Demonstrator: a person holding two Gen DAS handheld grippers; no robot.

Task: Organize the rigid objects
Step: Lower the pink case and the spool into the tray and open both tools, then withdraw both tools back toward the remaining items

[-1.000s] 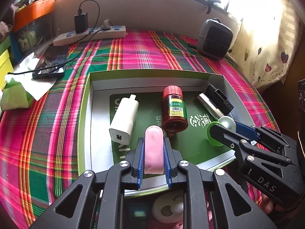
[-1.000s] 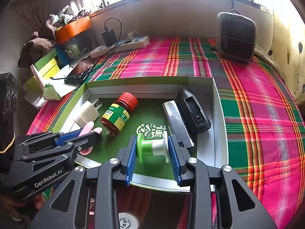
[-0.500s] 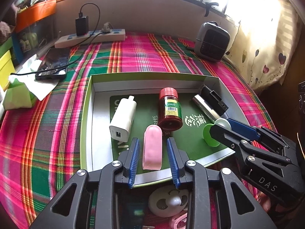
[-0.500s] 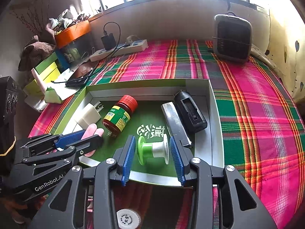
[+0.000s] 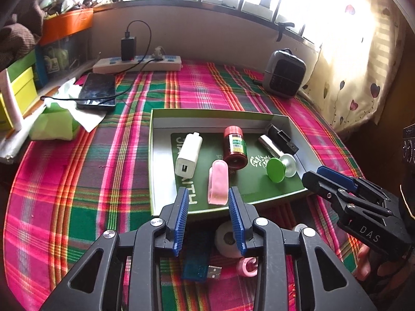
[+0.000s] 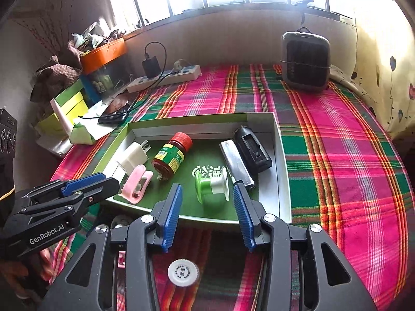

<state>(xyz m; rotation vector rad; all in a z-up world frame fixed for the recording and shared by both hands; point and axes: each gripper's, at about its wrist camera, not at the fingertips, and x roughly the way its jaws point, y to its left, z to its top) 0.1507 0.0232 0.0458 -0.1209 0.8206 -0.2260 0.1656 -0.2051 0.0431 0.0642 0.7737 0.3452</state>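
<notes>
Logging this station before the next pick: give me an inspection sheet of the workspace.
Surface: plaid cloth, fully covering the table.
Job's things: green tray holds white charger, red-capped bottle, pink clip, green spool, silver bar, black case.
Clutter: white cap, blue USB stick, pink hook outside the tray.
Grippers: left claw open, empty; right claw open, empty.
Cables: power strip, black lead to phone.
Surroundings: small heater, window, boxes.
</notes>
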